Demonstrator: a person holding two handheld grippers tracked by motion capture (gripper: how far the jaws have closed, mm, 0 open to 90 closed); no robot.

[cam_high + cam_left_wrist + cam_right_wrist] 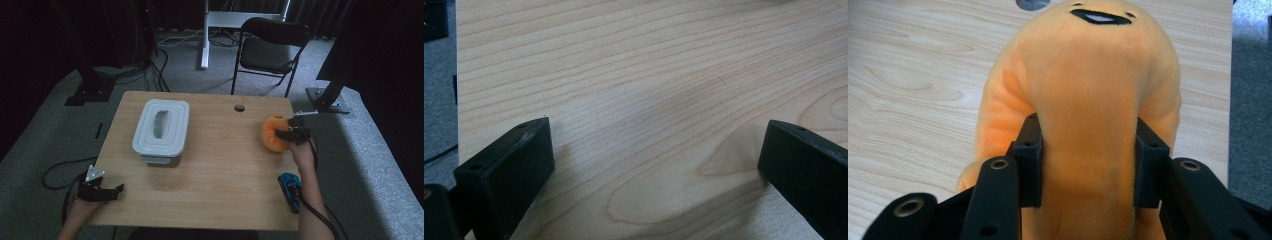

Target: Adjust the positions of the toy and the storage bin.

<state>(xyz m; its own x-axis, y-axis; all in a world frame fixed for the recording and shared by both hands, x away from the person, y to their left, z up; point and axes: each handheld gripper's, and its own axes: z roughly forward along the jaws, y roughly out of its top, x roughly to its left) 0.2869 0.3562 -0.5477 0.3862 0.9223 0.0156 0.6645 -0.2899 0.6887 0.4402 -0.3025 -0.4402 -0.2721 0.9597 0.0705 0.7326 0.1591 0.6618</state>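
in the right gripper view we see the right gripper (1087, 165) with its two black fingers (1029, 165) pressed into the sides of the orange plush toy (1088, 90), the soft body bulging between and above them; so these fingers are holding the toy. its stitched black mouth sits at the top of that view, facing away from us. in the high view the toy (272, 132) is at the right side of the desk (225, 170), near the right edge, with the right gripper (292, 131) just beside it and the forearm reaching in from below.

the left gripper (656, 165) has its fingers (509, 170) spread wide over bare wood, nothing between them. in the high view we find it (102, 190) at the front left corner of the desk.

farther out, a white lidded container (161, 131) stands on the left half of the desk, well apart from the toy. a blue toy car (290, 189) lies near the front right edge, beside the right forearm. a round hole (239, 107) marks the far edge, and a black folding chair (267, 50) stands beyond the desk.
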